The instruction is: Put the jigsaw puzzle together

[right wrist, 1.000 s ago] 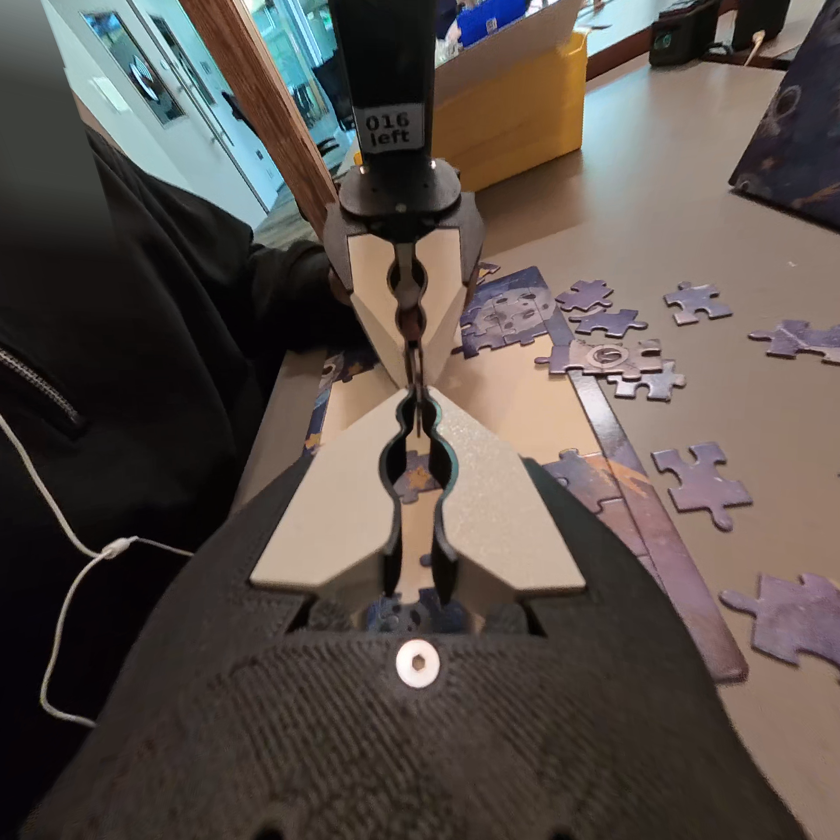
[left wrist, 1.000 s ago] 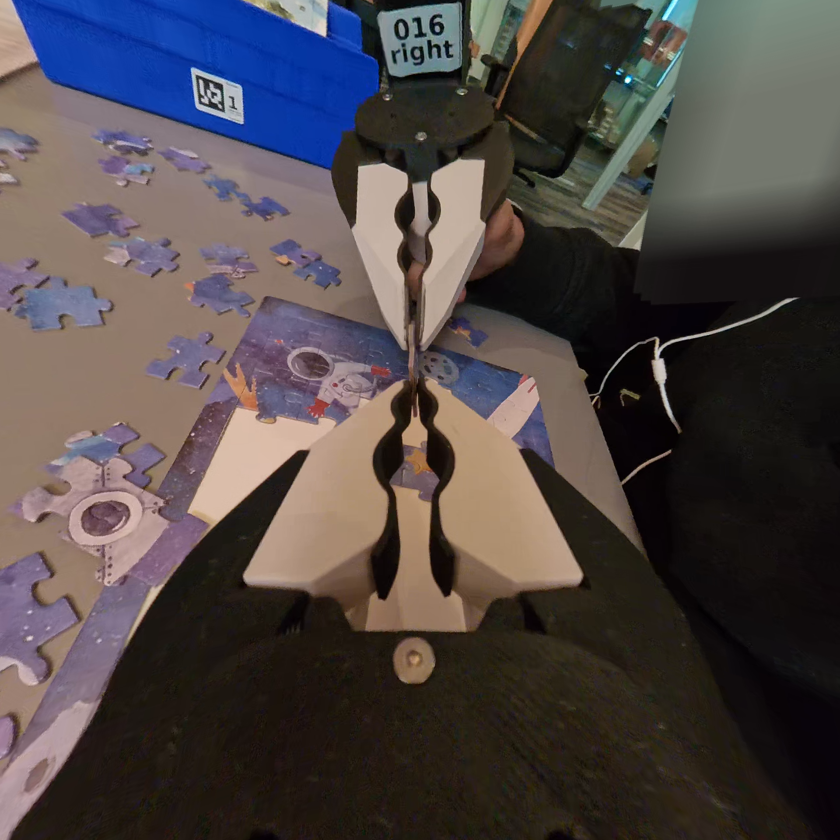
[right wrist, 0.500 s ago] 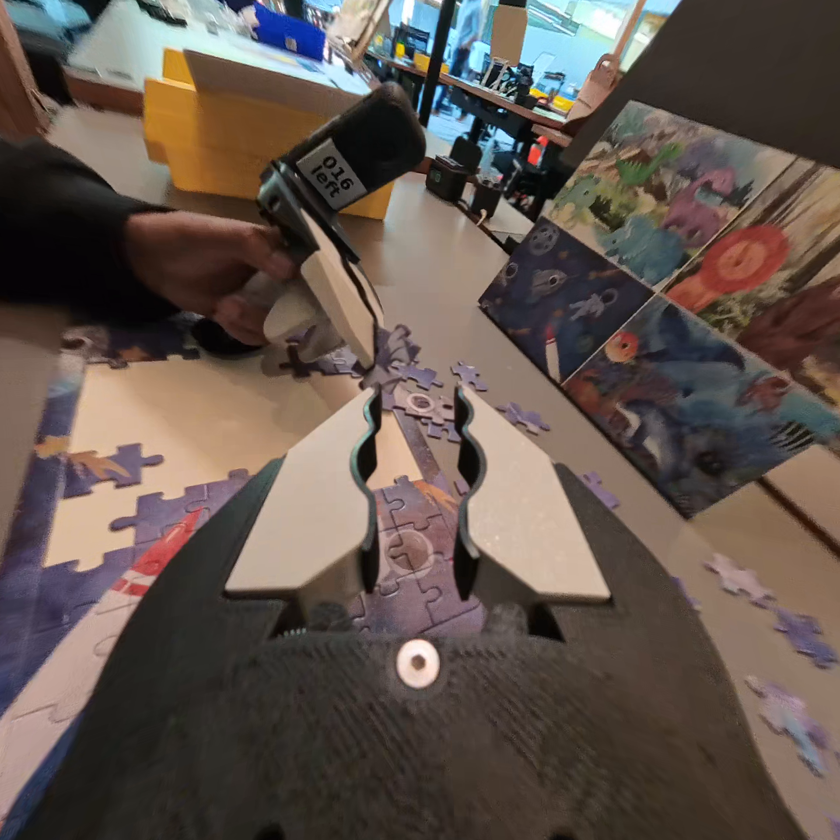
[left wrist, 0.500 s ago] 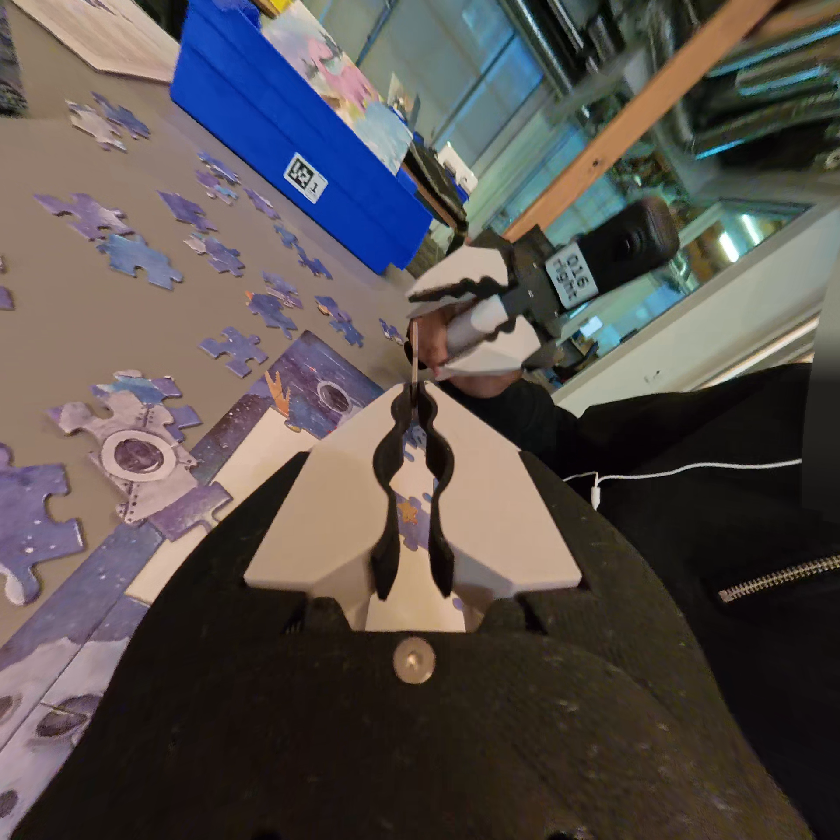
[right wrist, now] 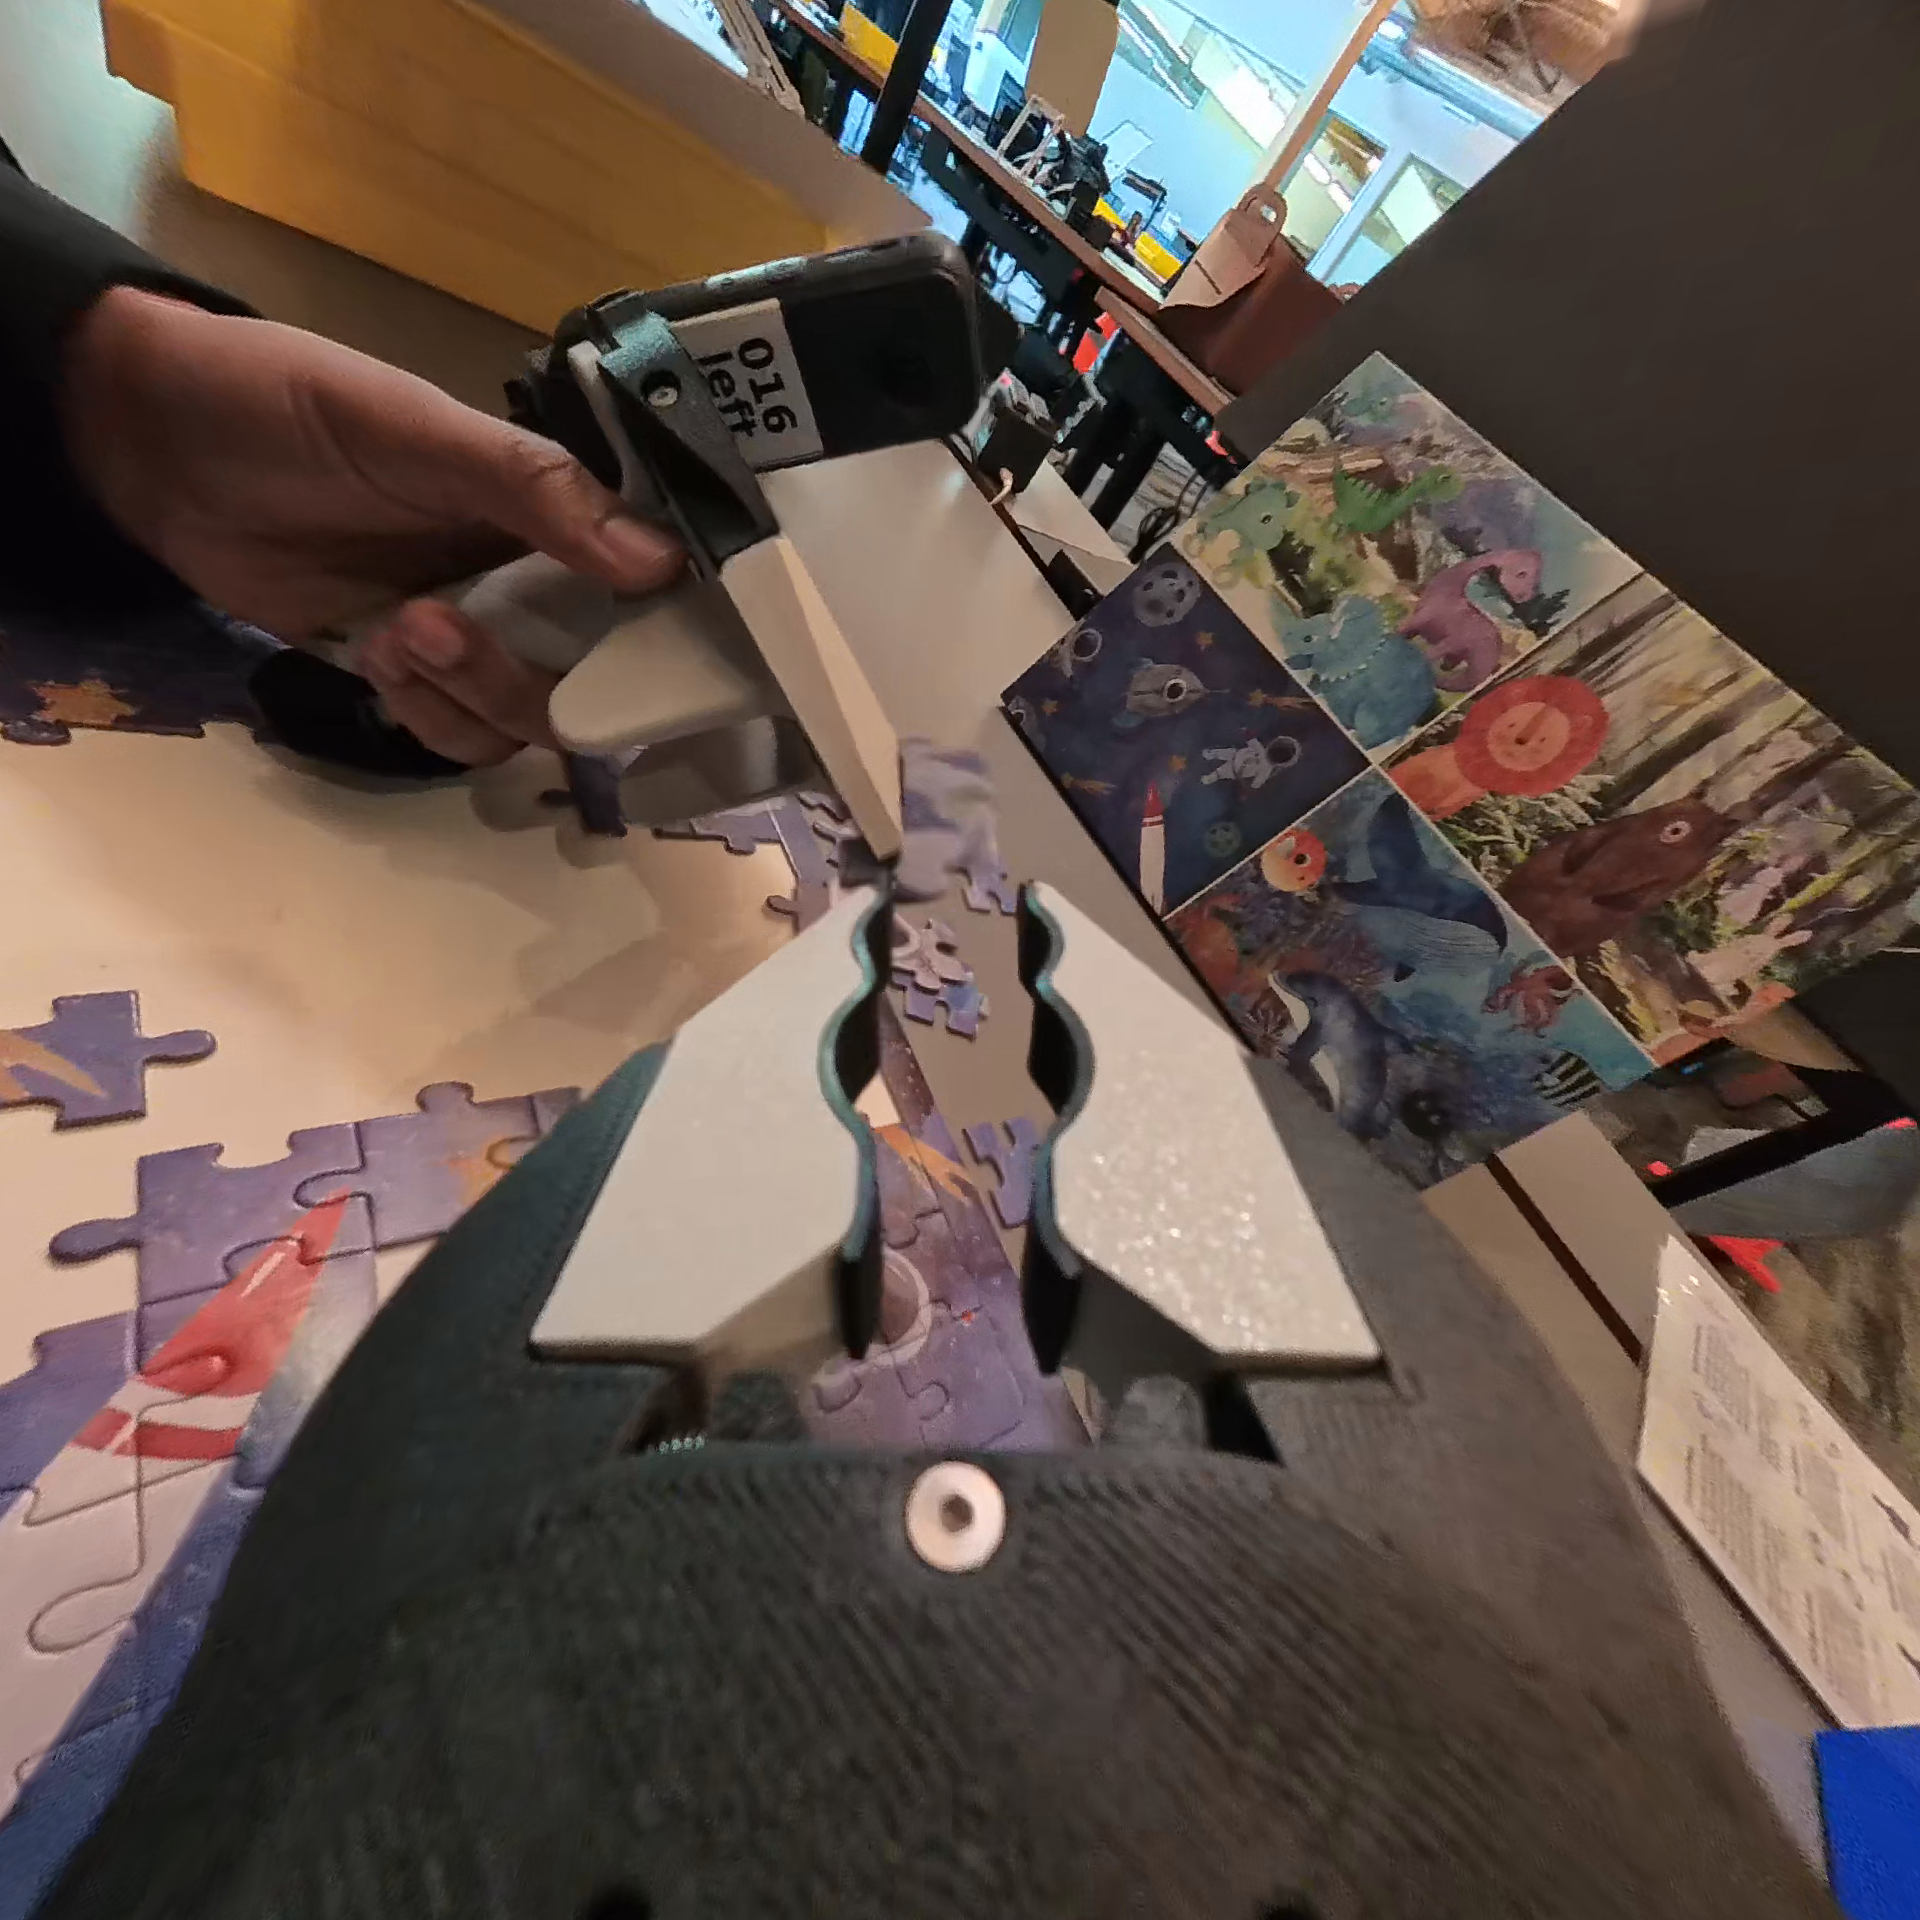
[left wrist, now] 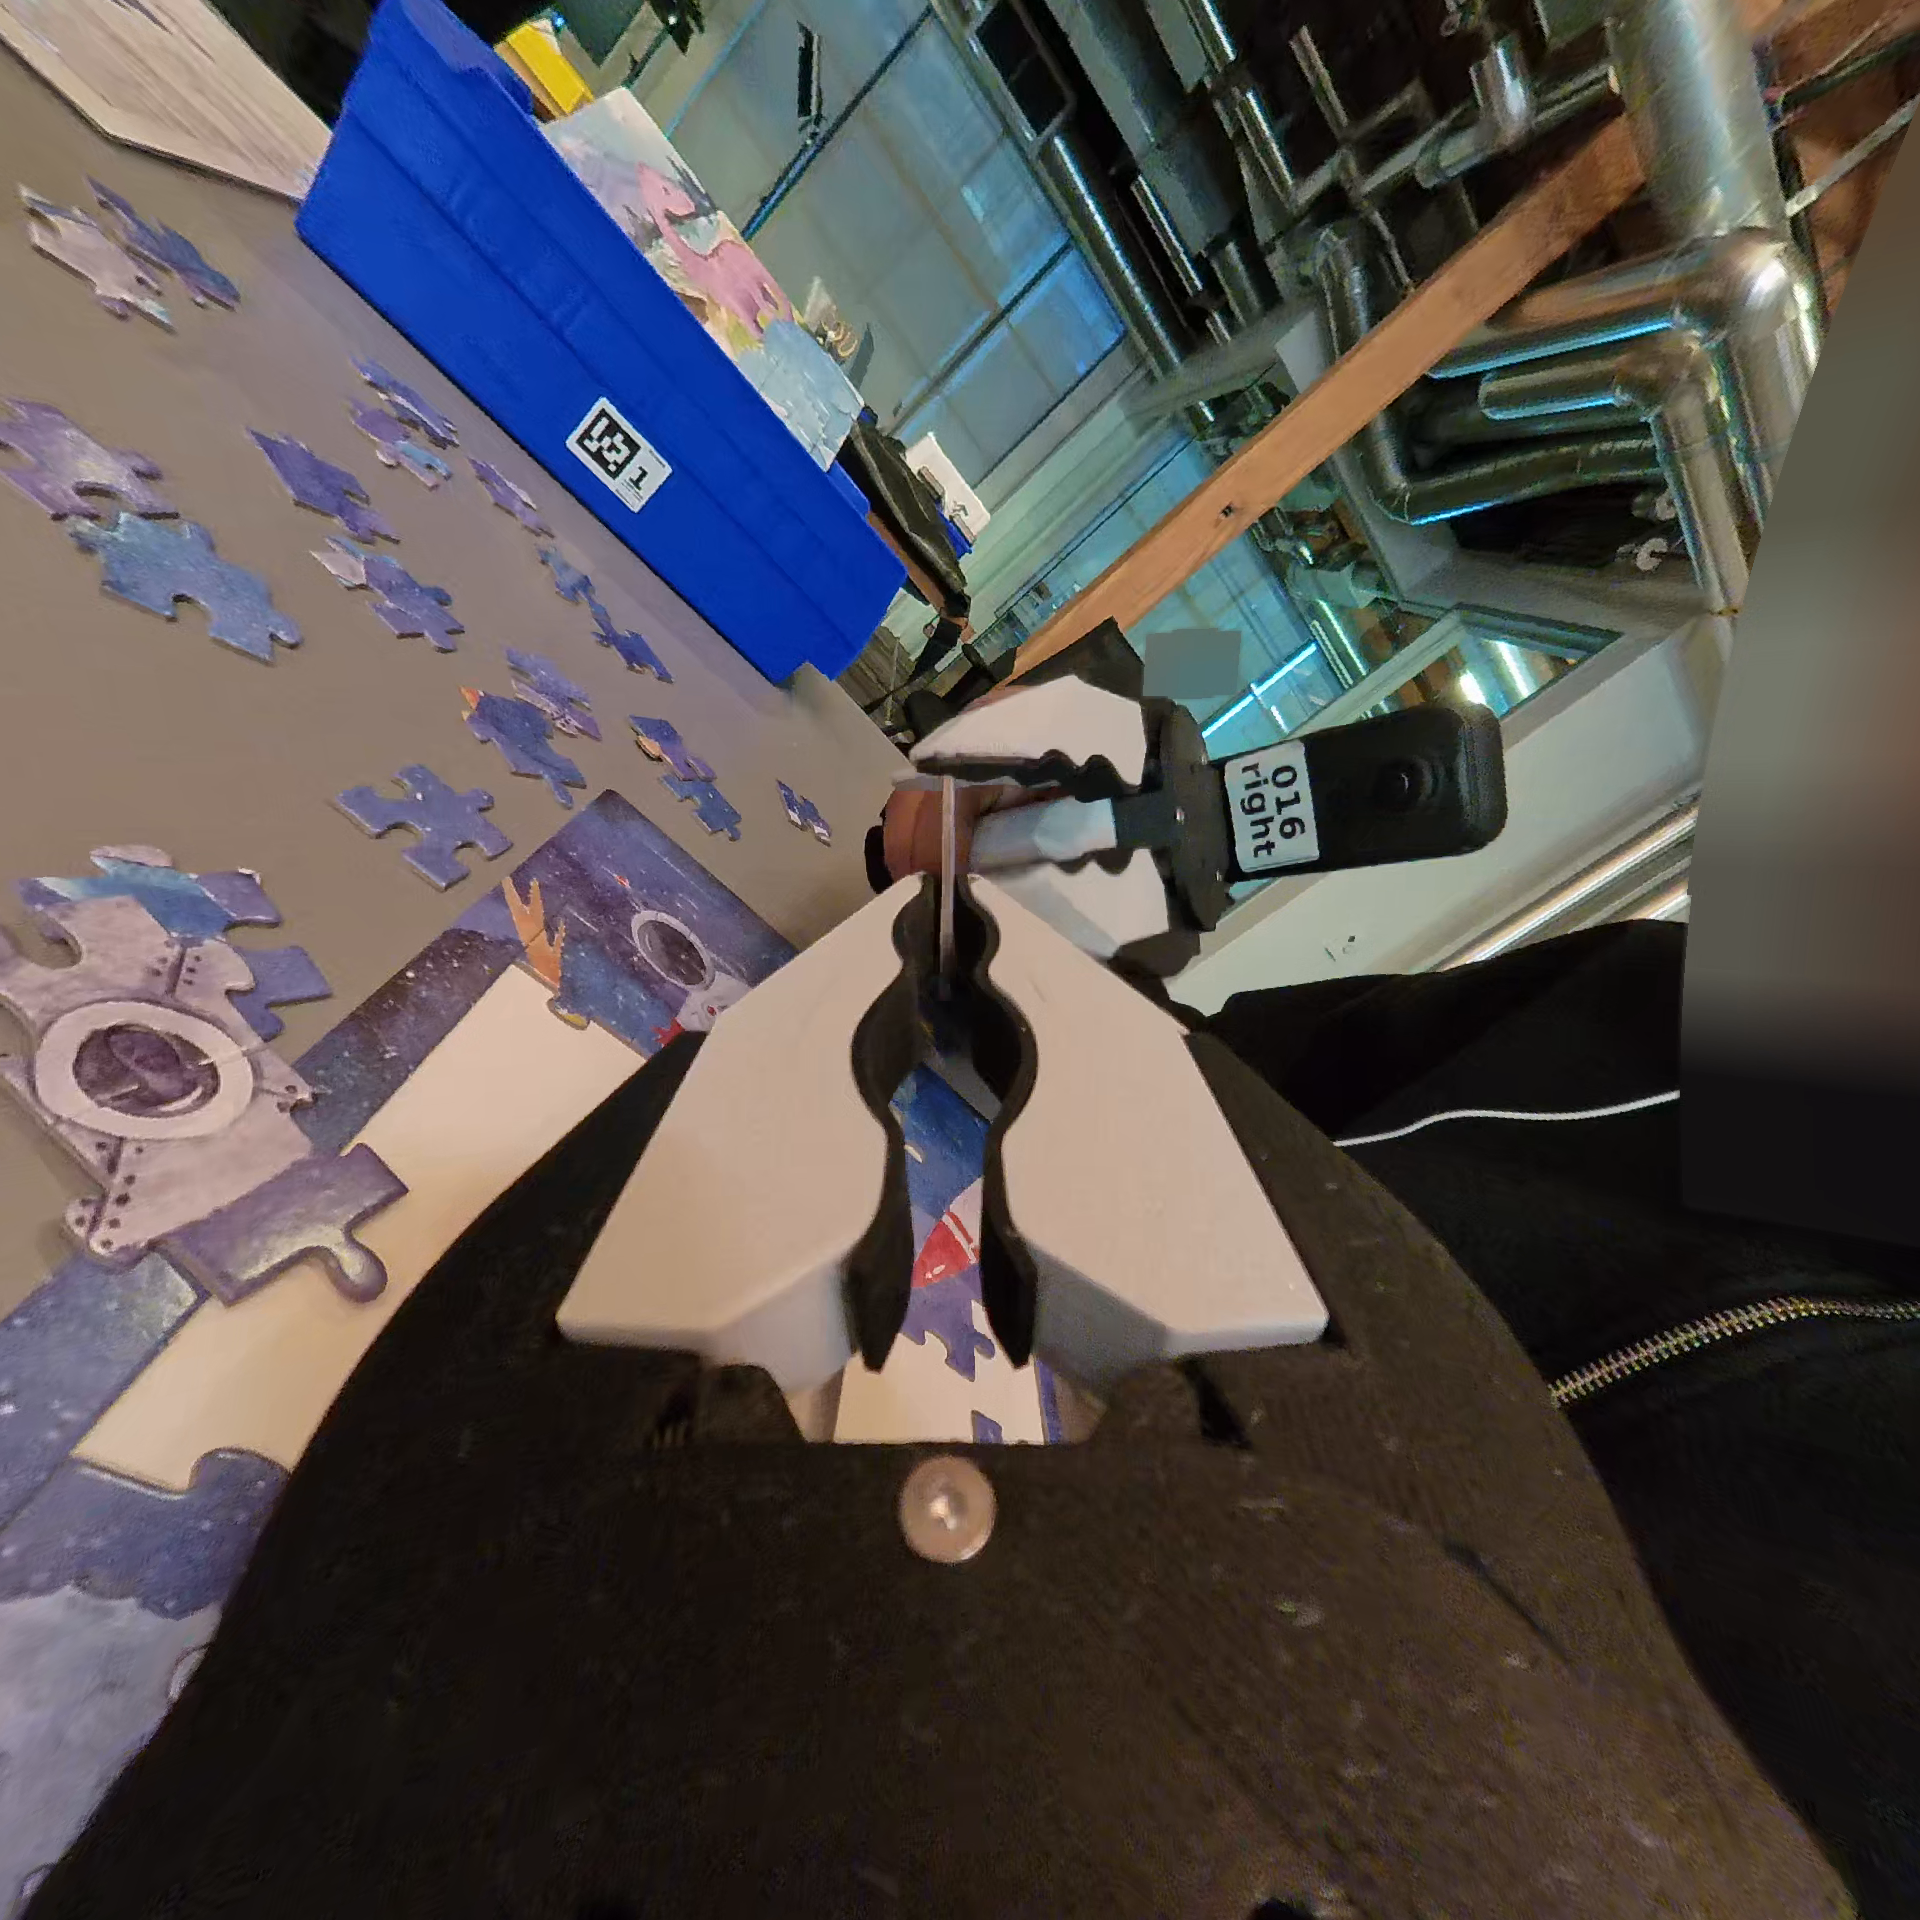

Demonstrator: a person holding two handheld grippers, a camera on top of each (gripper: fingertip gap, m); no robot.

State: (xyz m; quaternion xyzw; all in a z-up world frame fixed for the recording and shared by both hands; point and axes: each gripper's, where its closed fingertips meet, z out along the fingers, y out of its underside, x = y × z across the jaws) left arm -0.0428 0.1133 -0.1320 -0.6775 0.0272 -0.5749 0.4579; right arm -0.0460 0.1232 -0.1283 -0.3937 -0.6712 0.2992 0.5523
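Since 1 s ago the right tool (right wrist: 956, 904) has let go and spread; the left tool (left wrist: 943, 914) alone pinches the purple puzzle piece (right wrist: 940, 821) above the tabletop (left wrist: 125, 727). Puzzle board (right wrist: 312, 904) partly filled; many loose pcs (left wrist: 426, 821) left.

The right gripper (right wrist: 956, 904) has let go of the puzzle piece (left wrist: 948, 883) and drawn back.

Even indoor light falls from above, brightest through the windows (left wrist: 1039, 343) far beyond the fingers, and the desk (right wrist: 260, 914) left of them carries soft shadows. Wide-angle bending curves the edges. Blur smears the puzzle piece (right wrist: 940, 821) at the fingertips and the lower right corner.
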